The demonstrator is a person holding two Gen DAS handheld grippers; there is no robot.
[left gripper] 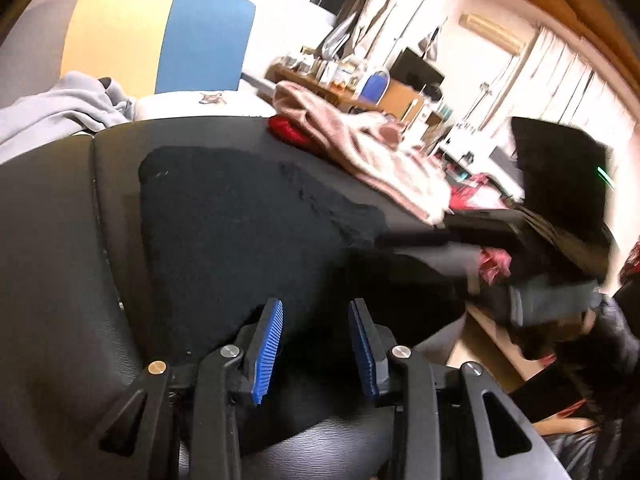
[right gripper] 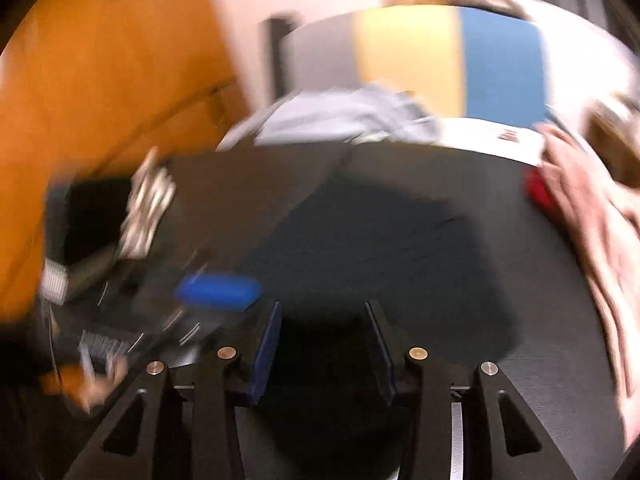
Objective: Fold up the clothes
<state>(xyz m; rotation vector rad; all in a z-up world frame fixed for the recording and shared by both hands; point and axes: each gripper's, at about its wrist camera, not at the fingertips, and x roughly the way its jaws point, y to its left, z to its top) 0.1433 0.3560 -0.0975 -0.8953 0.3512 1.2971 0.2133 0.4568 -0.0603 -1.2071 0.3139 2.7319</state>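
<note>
A black garment [left gripper: 240,232] lies flat on the dark leather surface [left gripper: 52,240]; it also shows in the right wrist view [right gripper: 400,248], blurred. My left gripper [left gripper: 316,312] is open, its blue pads [left gripper: 272,336] just above the garment's near edge. My right gripper [right gripper: 322,312] is open and empty above the same garment. In the left wrist view the right gripper [left gripper: 560,216] shows as a blurred black body at the right. In the right wrist view the left gripper's blue pad [right gripper: 218,292] shows at the left.
A pink garment [left gripper: 360,148] and a red item [left gripper: 286,130] lie at the surface's far right. A grey garment [left gripper: 52,112] lies at the far left. A yellow and blue panel [left gripper: 160,36] stands behind. A cluttered desk [left gripper: 340,80] stands beyond.
</note>
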